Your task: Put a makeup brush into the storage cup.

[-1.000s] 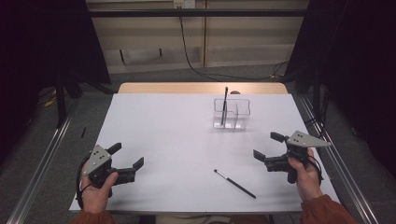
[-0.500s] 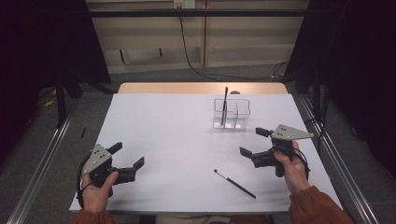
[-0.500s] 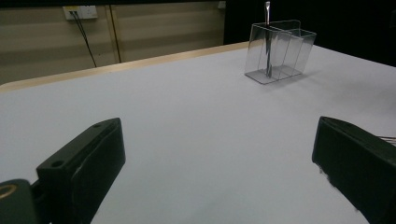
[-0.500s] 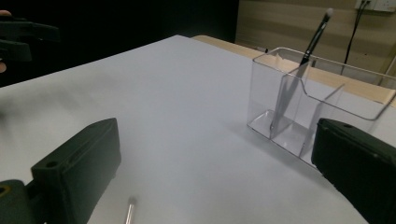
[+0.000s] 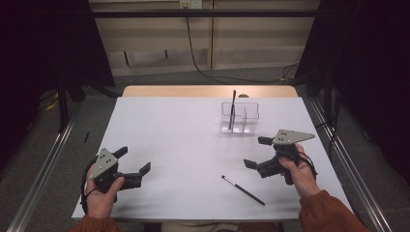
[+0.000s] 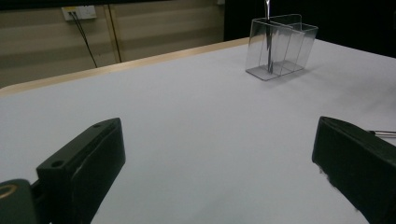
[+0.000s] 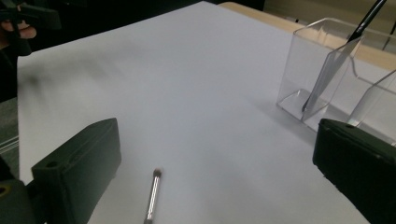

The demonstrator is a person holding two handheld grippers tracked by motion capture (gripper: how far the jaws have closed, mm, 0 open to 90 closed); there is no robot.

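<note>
A slim black pen lies loose on the white table, near the front right; in the right gripper view this pen shows low between the jaws. A clear divided holder stands at the back right with another dark pen leaning upright in it. My right gripper hovers open just right of and behind the loose pen, its jaws empty. My left gripper is held open at the front left, far from both pens. The holder stands far ahead in the left gripper view.
The table's wooden far edge borders a floor with a black cable. Metal rails run along both sides of the table. The other hand's gripper appears at the top left of the right gripper view.
My right gripper has moved left and slightly forward over the table, closer to the loose pen. The left gripper and both pens have stayed where they were.
</note>
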